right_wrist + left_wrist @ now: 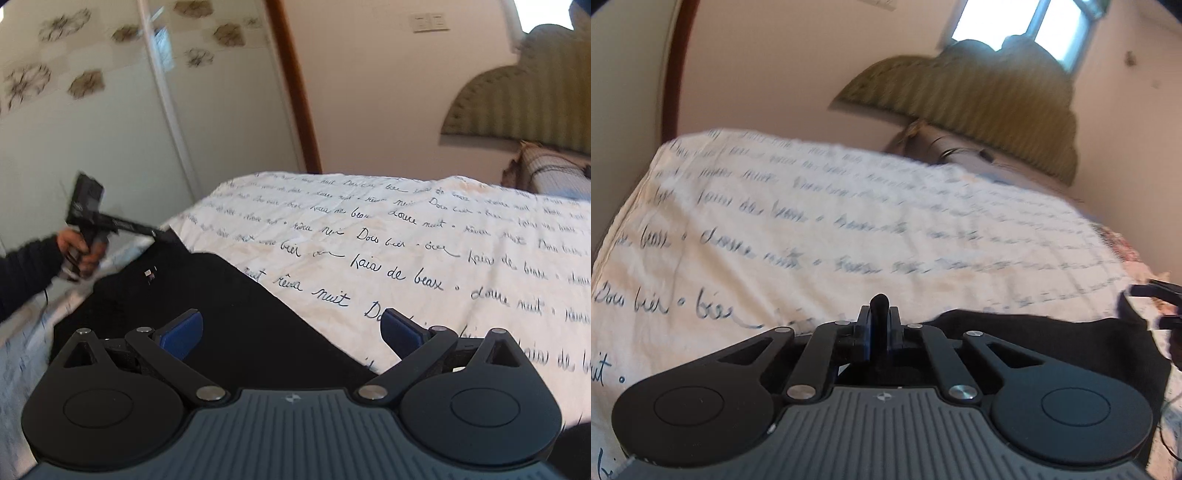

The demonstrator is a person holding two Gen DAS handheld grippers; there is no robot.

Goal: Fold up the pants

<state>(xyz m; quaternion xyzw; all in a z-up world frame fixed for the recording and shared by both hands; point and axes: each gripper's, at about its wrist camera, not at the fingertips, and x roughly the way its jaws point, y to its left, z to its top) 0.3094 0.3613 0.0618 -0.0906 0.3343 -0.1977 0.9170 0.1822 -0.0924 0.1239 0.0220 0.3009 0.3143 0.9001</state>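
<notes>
Looks like the early part of the fold — the black pants (207,295) are lying on the bed (424,236), on the sheet with the handwriting print, and nothing reads as a finished fold yet. Probably a grab-and-carry step: one end gets pinched, then lifted over onto the rest.

The left gripper (879,314) has its fingers pressed tight together, and a dark nub of something pokes up between the tips. It's black like the pants, and in the right wrist view that same gripper (162,232) reaches right to the far edge of the cloth, so the guess is that it's pinching a bit of the fabric — the blur makes it hard to swear to. From the left camera the pants (1034,339) spread off to the right of the fingers, just beside them and partly under the gripper body.

The right gripper (291,328) is wide open, holding nothing. The blue pads (181,338) sit apart, with the black cloth showing right between them; whether they touch it or hover just above can't be told. The right pad sits roughly over the edge where cloth meets sheet.

Next move, as a judgement: the right fingers need to drop and close on that near edge, so both ends are held before anything gets lifted — otherwise the loose side may drag and bunch up.
</notes>
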